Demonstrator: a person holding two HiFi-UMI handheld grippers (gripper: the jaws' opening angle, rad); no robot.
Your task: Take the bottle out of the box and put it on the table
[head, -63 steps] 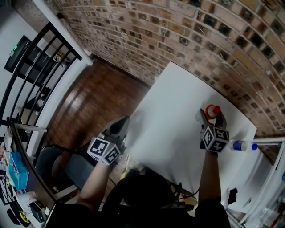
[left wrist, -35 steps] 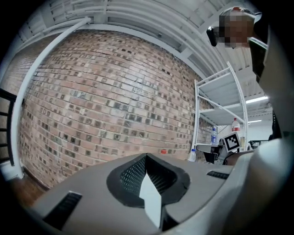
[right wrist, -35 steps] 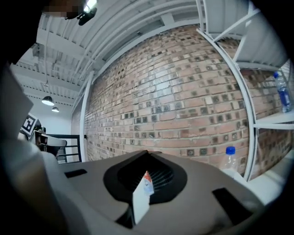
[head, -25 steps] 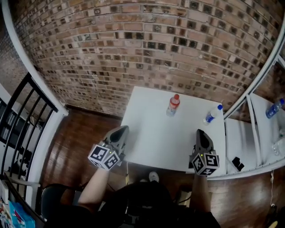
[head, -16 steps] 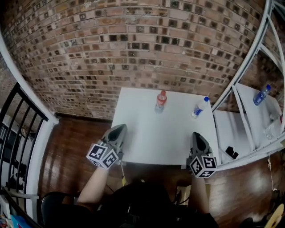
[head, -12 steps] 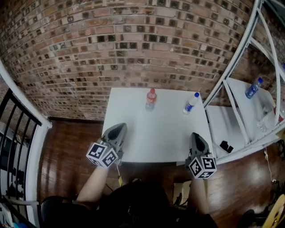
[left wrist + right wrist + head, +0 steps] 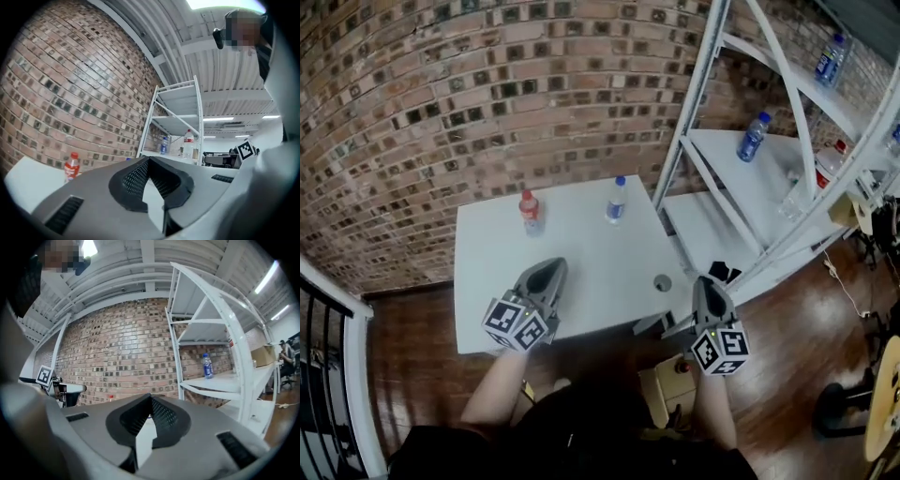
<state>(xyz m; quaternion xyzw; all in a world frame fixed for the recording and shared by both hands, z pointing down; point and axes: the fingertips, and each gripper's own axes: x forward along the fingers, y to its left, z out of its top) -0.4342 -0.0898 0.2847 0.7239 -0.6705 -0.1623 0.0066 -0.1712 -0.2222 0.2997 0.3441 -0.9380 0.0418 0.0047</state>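
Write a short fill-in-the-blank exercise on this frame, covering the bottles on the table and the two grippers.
1. The white table holds ___ bottles.
2. The bottle nearer the shelf rack has a ___ cap; the shelf rack stands beside the table.
3. The other bottle has a ___ cap.
4. The left gripper and the right gripper both have their jaws ___, with nothing between them.

Missing words: two; blue; red; shut

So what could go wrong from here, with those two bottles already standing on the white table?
The red-capped plastic bottle and the blue-capped plastic bottle stand upright and slim. A careless sweep while setting down another could topple them. The right gripper hangs close to the white metal shelf frame, so a swing might clip it.
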